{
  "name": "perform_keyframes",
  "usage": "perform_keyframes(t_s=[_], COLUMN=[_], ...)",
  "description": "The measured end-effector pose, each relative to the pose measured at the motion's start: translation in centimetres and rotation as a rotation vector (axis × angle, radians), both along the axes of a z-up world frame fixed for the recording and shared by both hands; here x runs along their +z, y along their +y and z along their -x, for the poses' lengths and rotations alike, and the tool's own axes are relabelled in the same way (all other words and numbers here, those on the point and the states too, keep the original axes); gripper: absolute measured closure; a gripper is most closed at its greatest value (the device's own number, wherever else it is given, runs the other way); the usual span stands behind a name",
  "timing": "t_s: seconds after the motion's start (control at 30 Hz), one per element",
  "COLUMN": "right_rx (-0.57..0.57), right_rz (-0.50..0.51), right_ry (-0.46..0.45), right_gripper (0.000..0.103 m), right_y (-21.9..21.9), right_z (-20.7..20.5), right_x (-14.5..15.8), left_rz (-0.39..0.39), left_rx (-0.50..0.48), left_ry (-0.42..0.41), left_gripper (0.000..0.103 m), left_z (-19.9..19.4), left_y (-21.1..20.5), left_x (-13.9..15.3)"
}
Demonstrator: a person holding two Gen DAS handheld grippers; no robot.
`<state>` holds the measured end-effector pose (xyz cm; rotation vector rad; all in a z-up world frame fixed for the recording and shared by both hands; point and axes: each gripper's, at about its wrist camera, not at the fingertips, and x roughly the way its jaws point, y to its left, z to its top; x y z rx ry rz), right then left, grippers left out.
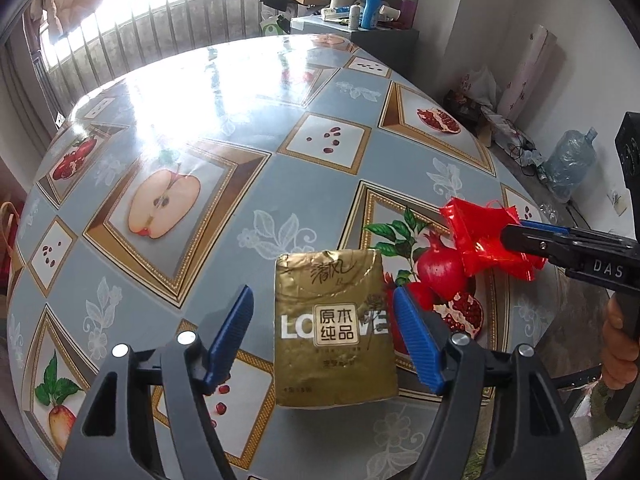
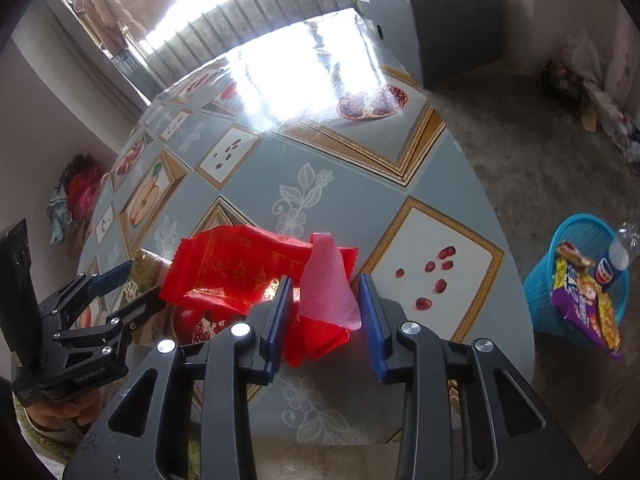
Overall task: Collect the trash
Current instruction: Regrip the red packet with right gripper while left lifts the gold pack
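We see strong daylight pouring in from the window (image 1: pixel 132 4), which is blown out to white. Below it, glare washes out the glossy table (image 1: pixel 192 92) in both views. Straight lines bow toward the dark, rounded picture edges. Near things look sharp; far corners soften.
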<state>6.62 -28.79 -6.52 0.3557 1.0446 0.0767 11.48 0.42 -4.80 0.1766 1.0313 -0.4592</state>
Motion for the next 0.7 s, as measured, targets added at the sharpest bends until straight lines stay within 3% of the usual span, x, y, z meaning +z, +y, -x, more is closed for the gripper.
perform_keyframes(t_s=[0.37,0.7], right_rx=[0.013,0.005], right_rz=[0.080,0.107], right_ry=[-0.007,-0.013], right_gripper=[0.069,0.080], right_y=[1.3,1.7], right_z=[-0.3,-0.5], right_x=[-0.2,-0.4], left_rz=[-0.031,-0.044], left_rx=[0.012,0.003], left_ry=[0.002,-0.010], left_gripper=[0.037,0.038], left_z=[0.1,0.4], left_y=[-0.4,-0.6], left_x=[-0.8,-0.8])
